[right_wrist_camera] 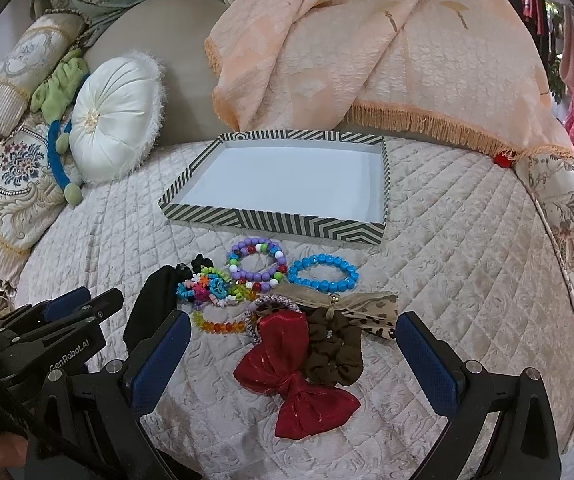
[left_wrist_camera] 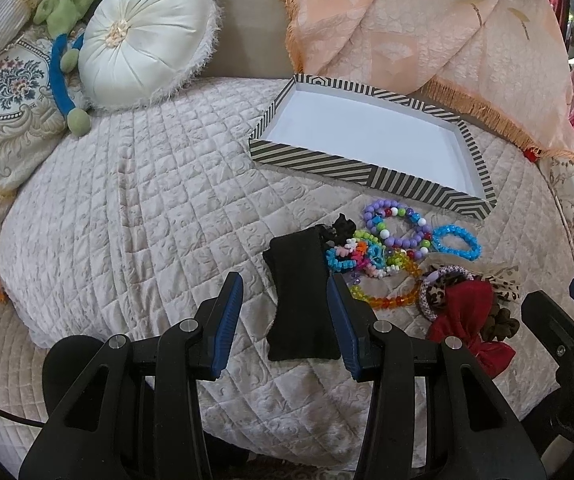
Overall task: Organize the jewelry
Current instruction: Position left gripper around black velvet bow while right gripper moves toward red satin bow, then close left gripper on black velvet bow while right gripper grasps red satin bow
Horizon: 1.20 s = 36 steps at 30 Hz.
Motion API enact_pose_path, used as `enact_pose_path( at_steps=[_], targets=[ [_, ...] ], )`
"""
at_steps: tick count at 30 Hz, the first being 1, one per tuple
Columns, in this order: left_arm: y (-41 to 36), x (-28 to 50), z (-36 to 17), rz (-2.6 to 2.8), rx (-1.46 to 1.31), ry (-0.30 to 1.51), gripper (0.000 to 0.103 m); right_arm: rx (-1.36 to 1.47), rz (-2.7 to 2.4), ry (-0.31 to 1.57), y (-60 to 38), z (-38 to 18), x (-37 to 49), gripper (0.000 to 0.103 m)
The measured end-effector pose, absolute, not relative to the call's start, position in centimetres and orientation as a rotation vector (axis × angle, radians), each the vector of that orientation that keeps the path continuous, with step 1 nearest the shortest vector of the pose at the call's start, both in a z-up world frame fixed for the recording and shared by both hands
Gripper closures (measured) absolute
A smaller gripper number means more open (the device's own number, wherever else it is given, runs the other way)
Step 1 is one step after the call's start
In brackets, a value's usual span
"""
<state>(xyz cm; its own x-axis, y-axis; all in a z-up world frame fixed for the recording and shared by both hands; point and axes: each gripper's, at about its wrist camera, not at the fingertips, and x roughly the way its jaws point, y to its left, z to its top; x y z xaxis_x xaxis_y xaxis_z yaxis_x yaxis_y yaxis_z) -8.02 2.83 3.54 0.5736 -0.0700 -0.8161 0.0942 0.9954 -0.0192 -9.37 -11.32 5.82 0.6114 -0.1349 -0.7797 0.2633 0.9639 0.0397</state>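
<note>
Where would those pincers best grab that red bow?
Probably the red bow at its pinched middle knot, coming from above with the right gripper open astride it. The waist is its narrowest part; the wings are floppy, and the brown scrunchie touches its right side.

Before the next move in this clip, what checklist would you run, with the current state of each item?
1. Striped shallow box has room inside: ok.
2. Left gripper open: ok.
3. Right gripper open: ok.
4. Black fabric band lies between the left gripper's fingers: ok.
5. Red fabric bow free of the brown scrunchie: not ok, they touch.
6. Blue bead bracelet separate from the tangled pile: ok.
</note>
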Motion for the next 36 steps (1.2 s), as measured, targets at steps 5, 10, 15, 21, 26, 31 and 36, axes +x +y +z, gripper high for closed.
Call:
enact_pose_path(
  at_steps=[5, 10, 15, 21, 26, 31, 36],
  targets=[
    [2.8, -7.9, 3.6, -0.094, 0.028, 0.956, 0.06, 0.161, -0.224, 0.885, -11.4, 5.8, -9.5, 0.001],
    [2.9, -8.0, 3.6, -0.095, 0.021, 0.963, 0.06, 0.156, -0.21, 0.895, -11.4, 5.8, -9.4, 0.001],
    [3.0, -8.0, 3.5, -0.094, 0.022, 0.964, 0.06, 0.154, -0.204, 0.899, -11.2, 5.6, -9.4, 0.001],
    [3.1, -8.1, 3.3, -0.093, 0.022, 0.965, 0.06, 0.145, -0.197, 0.907, -11.1, 5.4, -9.3, 0.001],
    [3.0, -8.0, 3.4, -0.093, 0.021, 0.966, 0.06, 0.134, -0.199, 0.906, -11.0, 5.5, -9.2, 0.001],
    [3.1, -8.1, 3.3, -0.095, 0.019, 0.971, 0.06, 0.134, -0.2, 0.901, -11.2, 5.6, -9.1, 0.001],
    [4.0, -7.8, 2.9, -0.118, -0.019, 1.006, 0.06, 0.145, -0.186, 0.907, -11.9, 5.6, -9.2, 0.001]
  ],
)
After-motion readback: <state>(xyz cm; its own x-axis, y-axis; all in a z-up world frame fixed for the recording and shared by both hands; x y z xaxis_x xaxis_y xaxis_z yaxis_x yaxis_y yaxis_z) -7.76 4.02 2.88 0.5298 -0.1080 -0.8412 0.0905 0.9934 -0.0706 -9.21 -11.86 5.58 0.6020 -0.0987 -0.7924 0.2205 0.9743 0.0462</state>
